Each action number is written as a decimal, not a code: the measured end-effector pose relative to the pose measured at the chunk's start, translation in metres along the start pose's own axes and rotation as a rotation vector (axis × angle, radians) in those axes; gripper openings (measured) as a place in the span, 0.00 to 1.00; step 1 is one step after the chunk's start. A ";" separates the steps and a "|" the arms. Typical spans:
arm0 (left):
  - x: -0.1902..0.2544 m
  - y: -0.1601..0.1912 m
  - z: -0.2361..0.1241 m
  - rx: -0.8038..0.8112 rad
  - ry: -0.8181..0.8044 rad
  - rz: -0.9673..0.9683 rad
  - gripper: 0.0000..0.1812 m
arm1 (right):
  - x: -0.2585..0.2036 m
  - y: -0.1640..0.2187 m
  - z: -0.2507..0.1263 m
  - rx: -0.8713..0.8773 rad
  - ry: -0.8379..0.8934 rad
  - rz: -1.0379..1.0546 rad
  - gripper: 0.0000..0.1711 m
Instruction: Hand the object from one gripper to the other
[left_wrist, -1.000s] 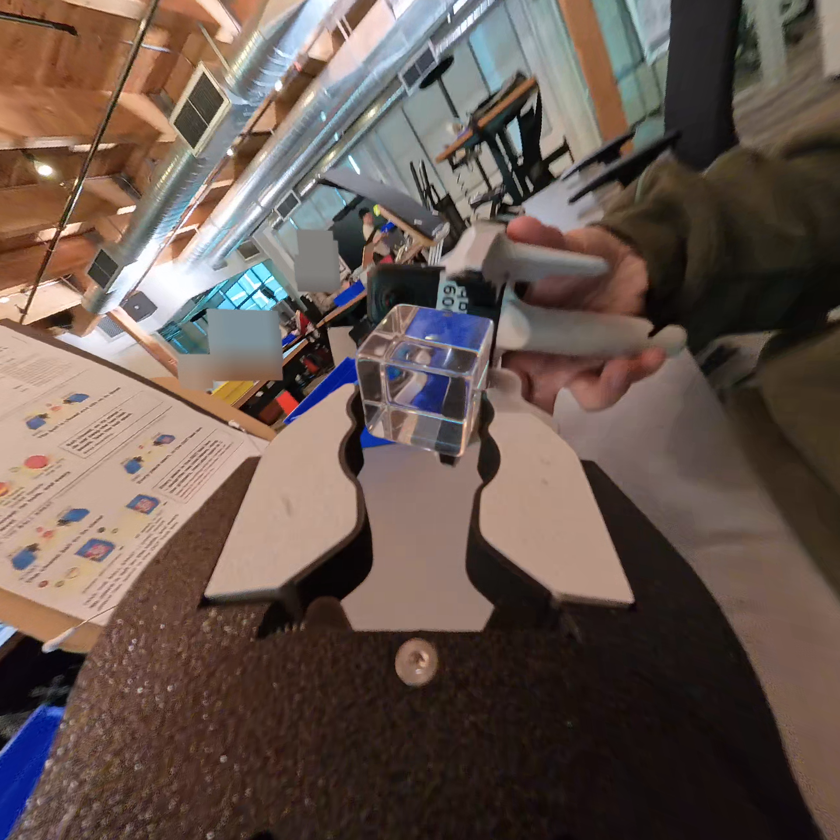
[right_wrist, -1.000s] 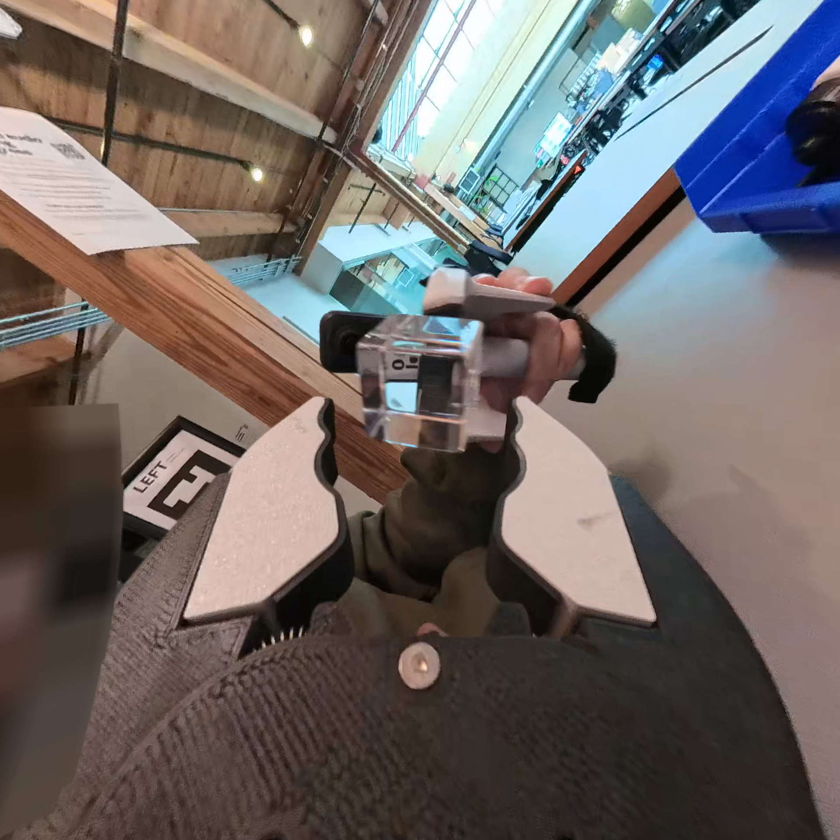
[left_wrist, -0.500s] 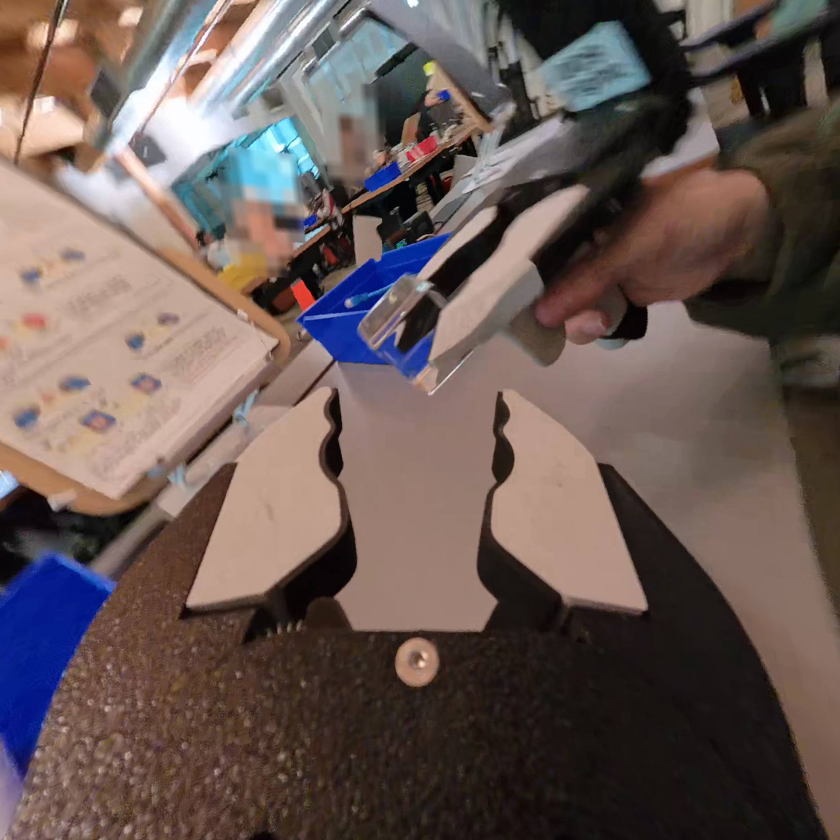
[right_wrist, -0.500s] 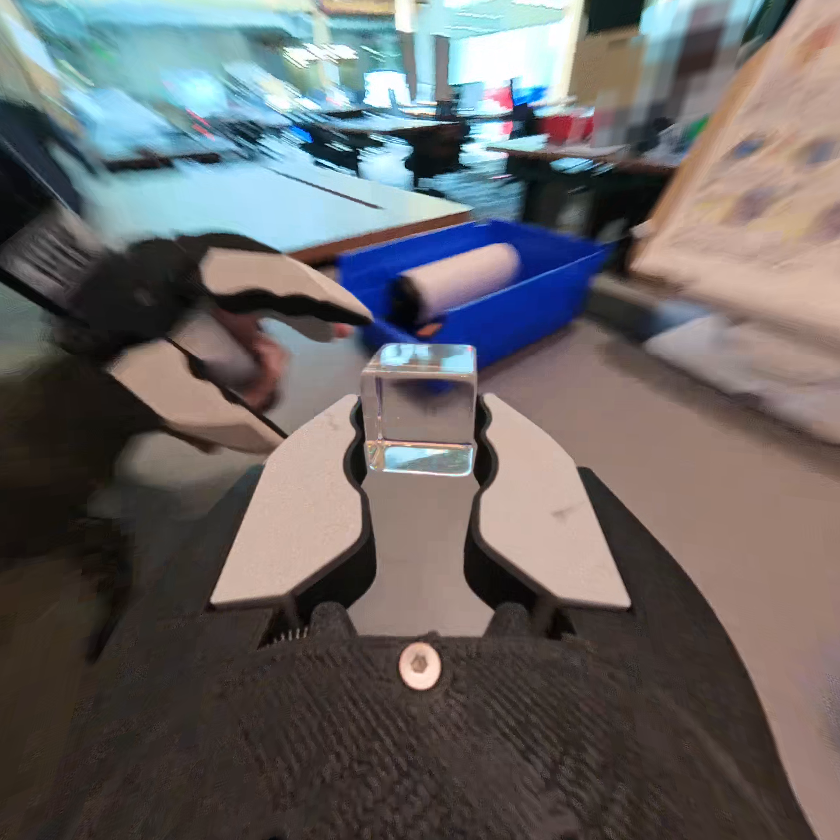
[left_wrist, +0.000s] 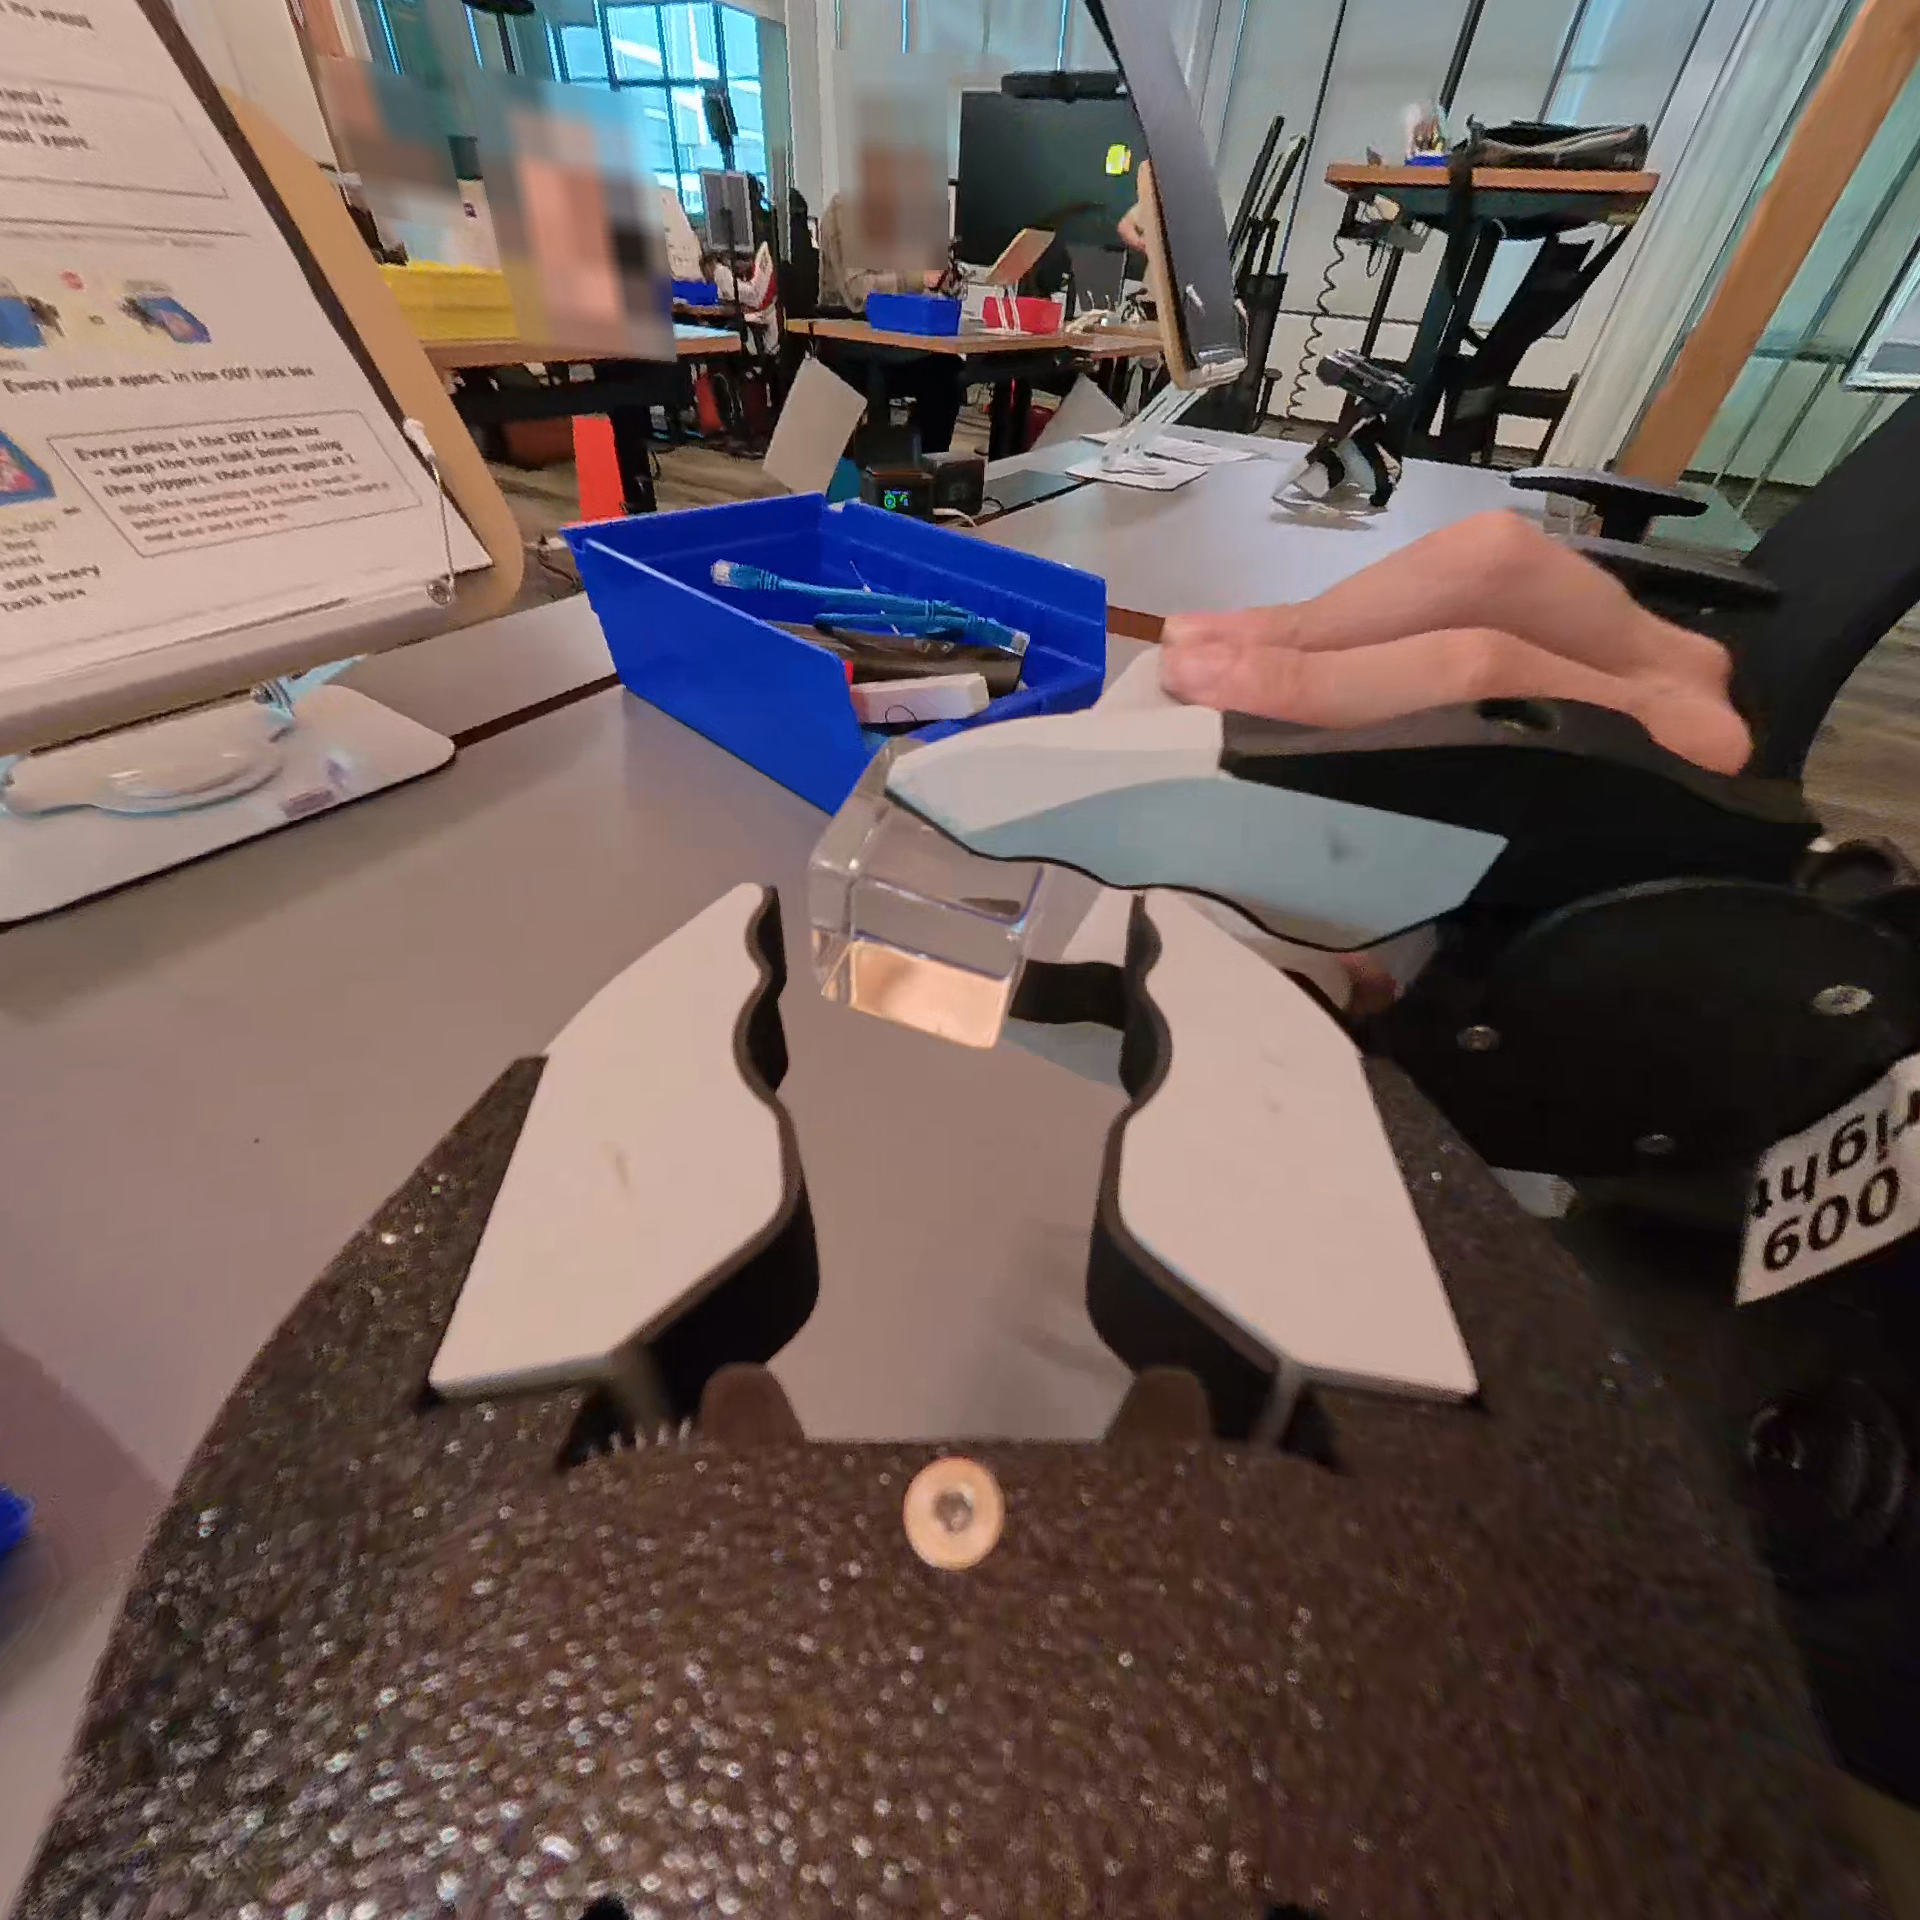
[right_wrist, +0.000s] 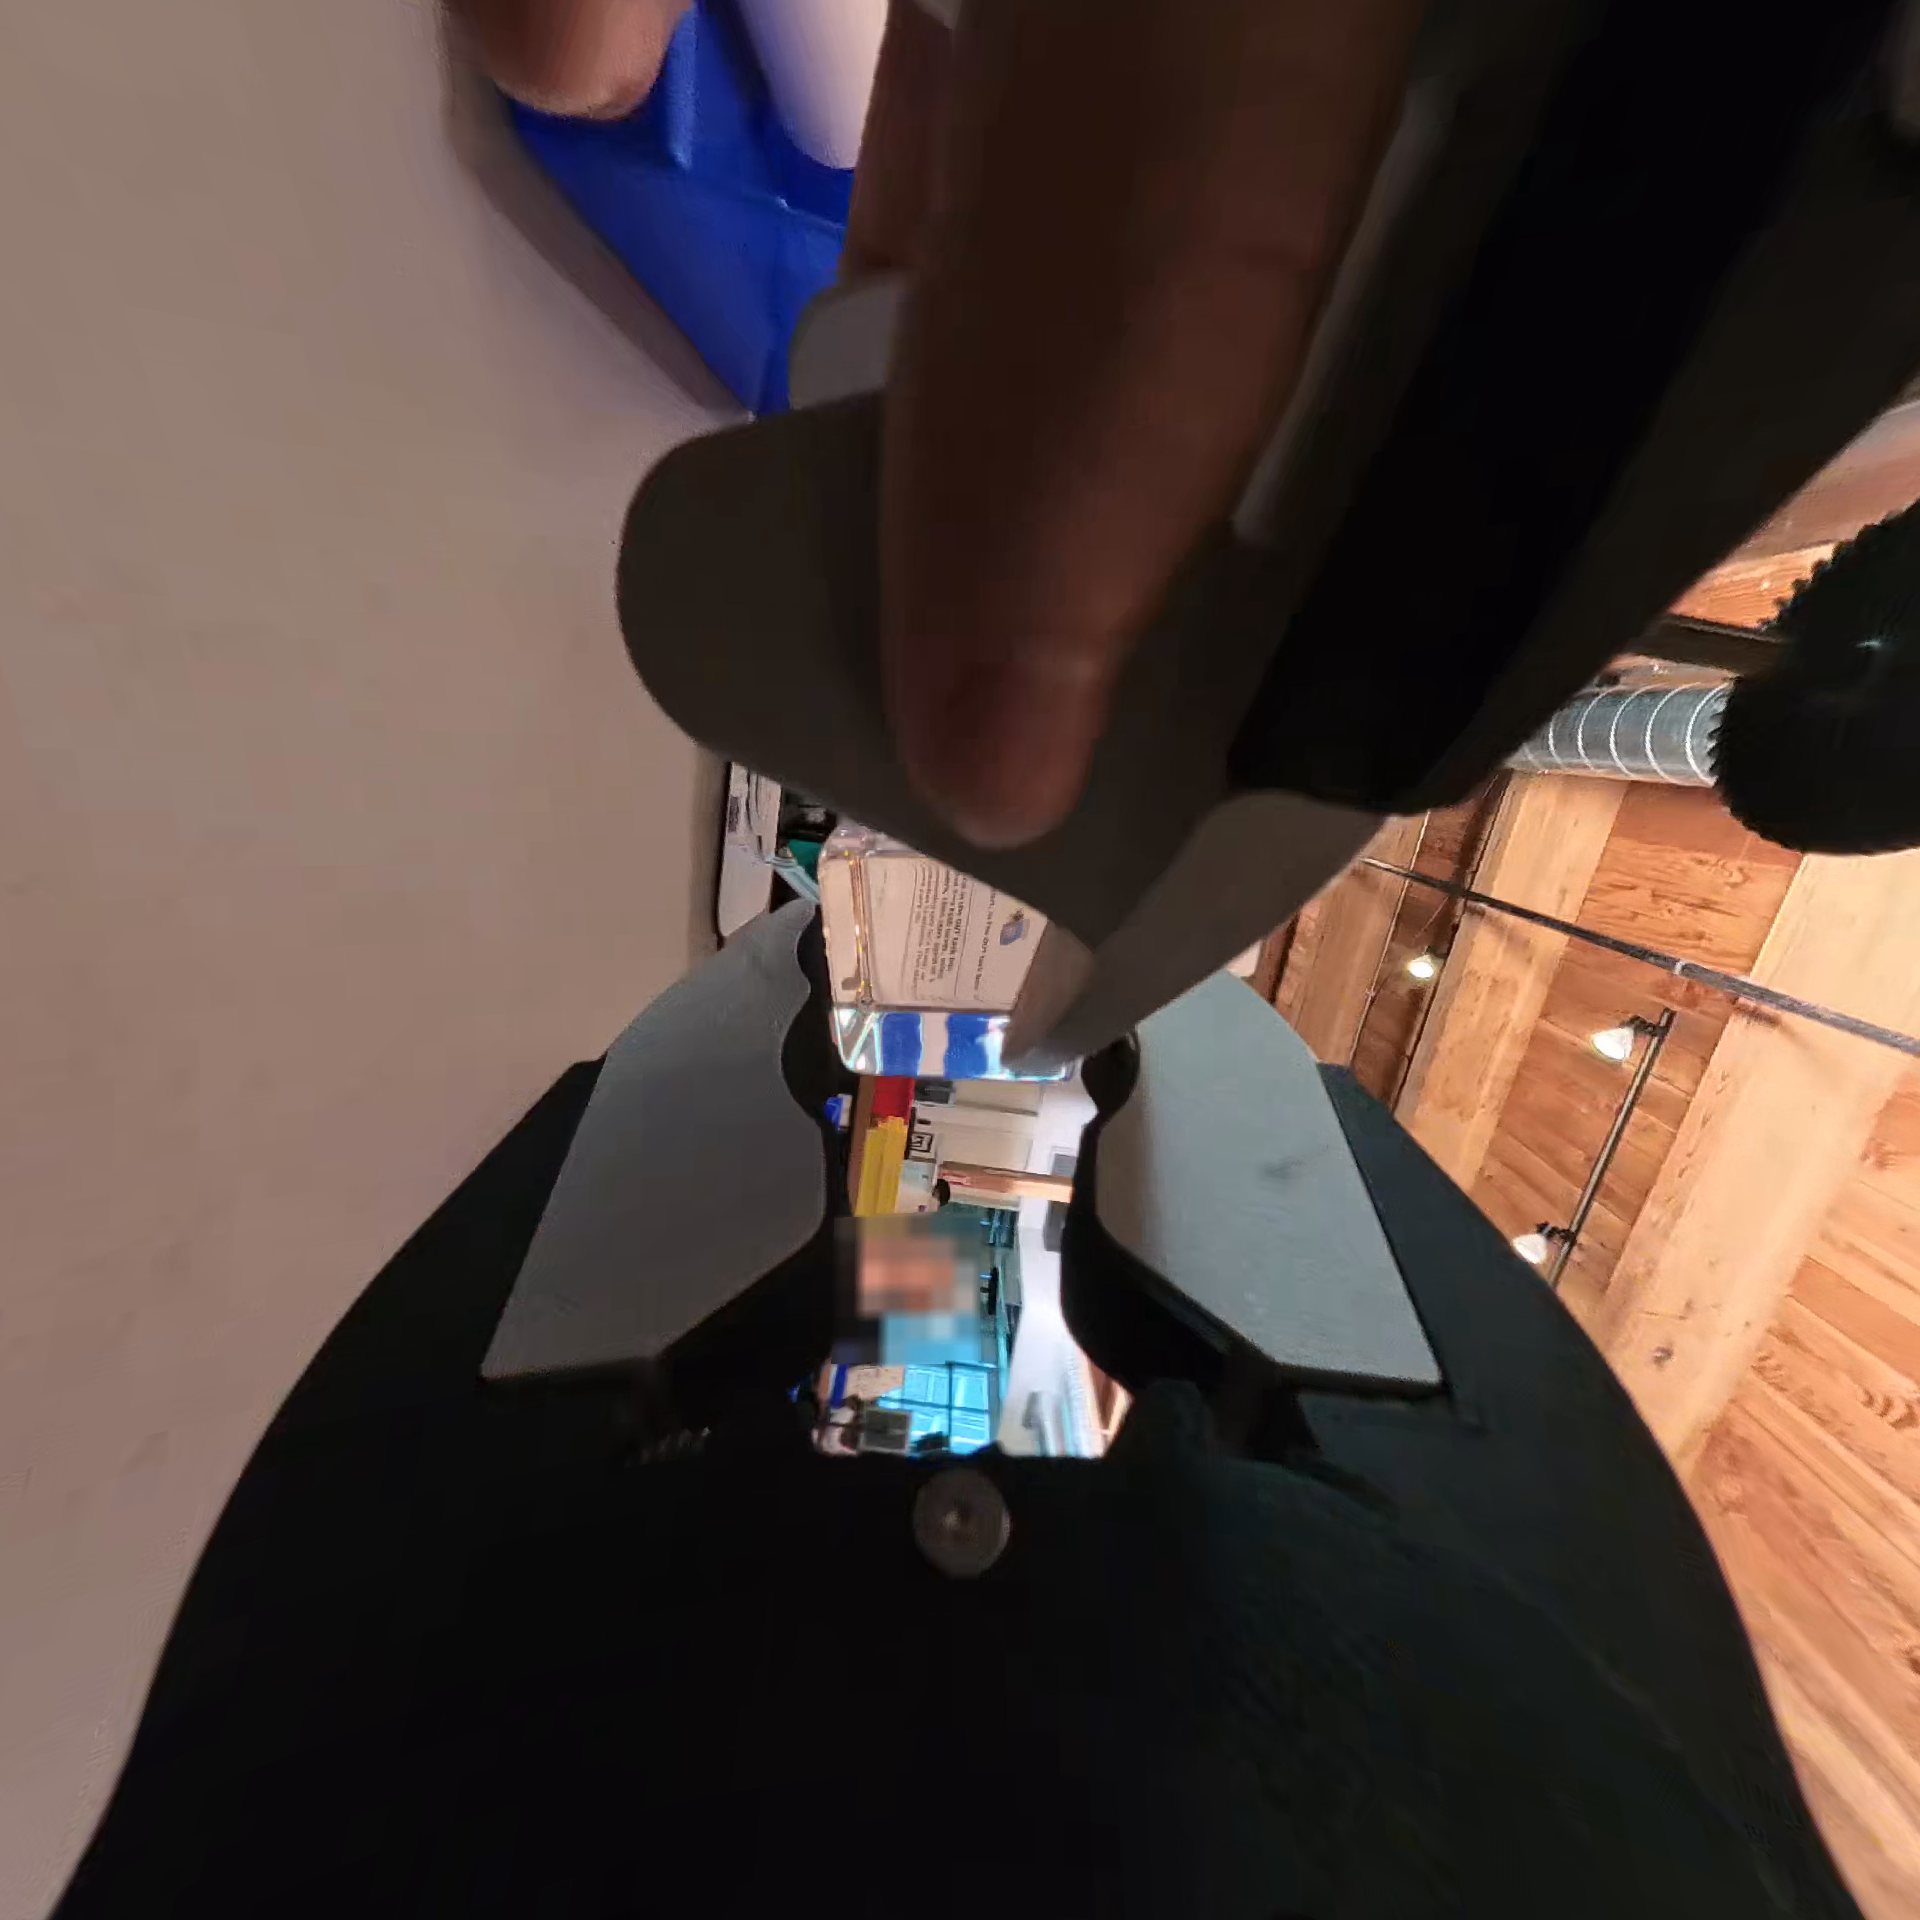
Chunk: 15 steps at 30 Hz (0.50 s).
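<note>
Our two hand-held grippers, black bodies with pale grey finger plates

We see the left gripper (left_wrist: 951, 997) has a speckled, rough black housing, wavy-edged flat grey fingers (left_wrist: 634, 1174) and one silver screw (left_wrist: 953, 1514); the right gripper (right_wrist: 951, 1023) is smooth matte black with a dark screw (right_wrist: 960, 1522), round black hub and white lettered tag (left_wrist: 1829, 1195).

a second ago the left gripper (left_wrist: 951, 925) pinched the cube (left_wrist: 920, 940) while the right gripper (left_wrist: 997, 883) hung wide around it. half a second ago the right had closed on the cube and carried it off above the bin (left_wrist: 727, 665). now the right gripper lies on its side, the cube brought back low, just in front of the bin, between the tips of the left's spread fingers (left_wrist: 644, 1132). in the right wrist view the left gripper (right_wrist: 1049, 1029) now crosses in front, very close.
</note>
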<state>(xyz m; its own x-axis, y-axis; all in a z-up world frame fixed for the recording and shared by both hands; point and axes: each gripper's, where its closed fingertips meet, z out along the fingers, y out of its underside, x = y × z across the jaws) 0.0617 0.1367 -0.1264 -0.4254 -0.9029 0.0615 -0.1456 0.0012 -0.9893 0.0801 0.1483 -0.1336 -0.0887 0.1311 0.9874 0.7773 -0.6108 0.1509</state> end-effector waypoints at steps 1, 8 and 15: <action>-0.001 0.002 0.001 -0.011 0.008 -0.014 0.34 | 0.001 -0.001 -0.001 0.003 0.003 -0.014 0.27; 0.000 0.007 0.004 0.019 0.027 0.071 0.25 | 0.006 -0.010 -0.009 0.018 -0.004 -0.005 0.27; -0.002 0.013 -0.001 0.067 0.141 0.043 0.24 | -0.003 -0.020 -0.009 0.162 -0.162 0.286 0.28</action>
<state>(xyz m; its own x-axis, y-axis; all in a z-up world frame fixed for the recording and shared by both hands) 0.0603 0.1391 -0.1392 -0.5518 -0.8334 0.0323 -0.0665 0.0053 -0.9978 0.0591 0.1526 -0.1388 0.2358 0.1027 0.9664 0.8462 -0.5107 -0.1522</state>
